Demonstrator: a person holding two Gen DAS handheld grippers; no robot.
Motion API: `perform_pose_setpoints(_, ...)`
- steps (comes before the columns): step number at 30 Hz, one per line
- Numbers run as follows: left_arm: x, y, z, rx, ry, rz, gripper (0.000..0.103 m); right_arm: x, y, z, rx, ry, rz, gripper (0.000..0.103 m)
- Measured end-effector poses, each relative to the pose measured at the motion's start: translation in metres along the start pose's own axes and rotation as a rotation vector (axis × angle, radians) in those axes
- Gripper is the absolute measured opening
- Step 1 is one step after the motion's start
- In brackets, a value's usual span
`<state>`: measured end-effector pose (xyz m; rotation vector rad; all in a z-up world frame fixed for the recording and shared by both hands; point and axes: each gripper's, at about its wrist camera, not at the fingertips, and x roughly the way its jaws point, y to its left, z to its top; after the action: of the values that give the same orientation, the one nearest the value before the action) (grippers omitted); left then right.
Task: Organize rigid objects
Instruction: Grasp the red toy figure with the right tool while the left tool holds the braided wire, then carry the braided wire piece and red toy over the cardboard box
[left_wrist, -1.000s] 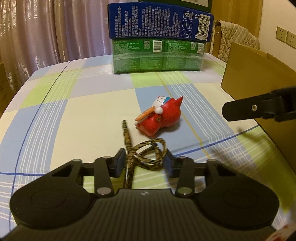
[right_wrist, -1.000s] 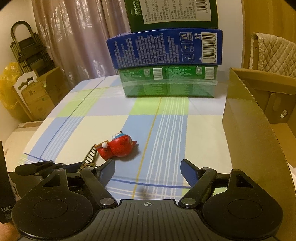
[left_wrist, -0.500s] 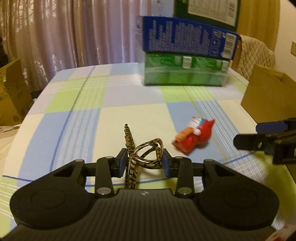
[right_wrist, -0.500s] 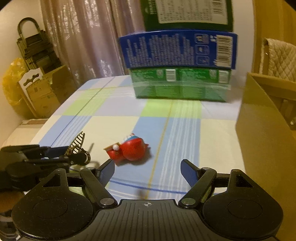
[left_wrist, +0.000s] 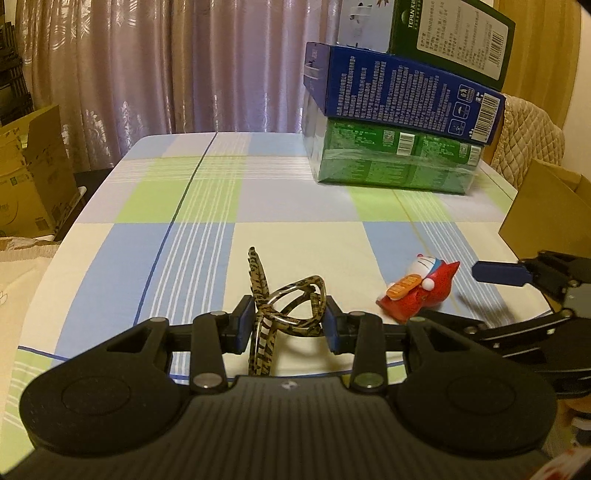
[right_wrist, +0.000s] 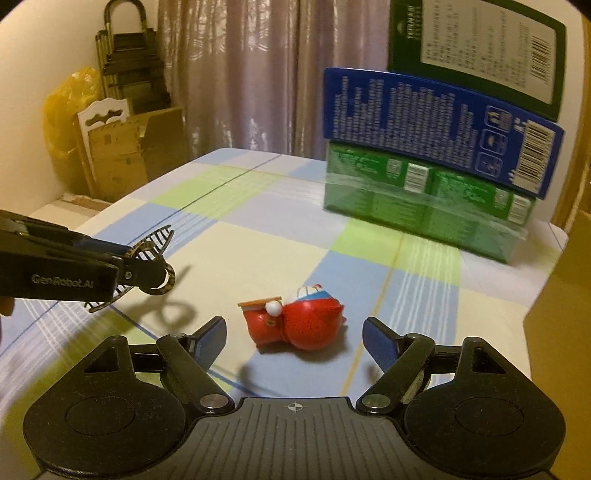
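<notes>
1. The hair clip (left_wrist: 286, 306), patterned like tortoiseshell, sits low in the middle of the left wrist view, pinched between the blue pads of the left claw (left_wrist: 284, 321), which is closed tight on it and holds it clear of the tabletop (left_wrist: 295, 236).
2. In the right wrist view the same clip (right_wrist: 153, 254) shows at the left edge, gripped at the tip of the left claw (right_wrist: 147, 273), with its shadow on the cloth below.
3. The red toy figure (right_wrist: 295, 321) lies on its side on the checked tabletop (right_wrist: 258, 236), lower centre of that view, framed between the fingers of the right claw (right_wrist: 293, 338).
4. The right claw is wide, its jaws opening, and its pads do not touch the toy.
5. Stacked boxes (right_wrist: 436, 155) stand at the upper right, a cardboard box (left_wrist: 550, 210) at the right edge.
</notes>
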<state>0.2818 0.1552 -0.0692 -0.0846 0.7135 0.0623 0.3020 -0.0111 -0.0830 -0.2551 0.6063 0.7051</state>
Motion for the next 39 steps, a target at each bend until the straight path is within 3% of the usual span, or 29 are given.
perform_pose_setpoints(15,0.002,0.010,0.001,-0.053,0.003,0.000,0.033,0.029,0.003,-0.005,-0.048,0.000,-0.002,0.077)
perform_pose_setpoints(18,0.002,0.007,0.000,-0.048,0.002,-0.008,0.033,0.030,0.001,-0.004,-0.037,0.002,-0.003,0.067)
perform_pose_setpoints(20,0.003,0.004,0.000,-0.041,0.004,-0.014,0.033,0.030,0.001,-0.004,-0.039,0.007,-0.004,0.066)
perform_pose_setpoints(28,0.004,-0.002,-0.001,-0.024,0.008,-0.027,0.033,0.025,-0.002,-0.002,-0.011,0.033,-0.032,0.066)
perform_pose_setpoints(39,-0.002,-0.015,0.001,0.000,-0.004,-0.049,0.033,-0.014,-0.009,0.016,0.045,-0.008,-0.066,0.066)
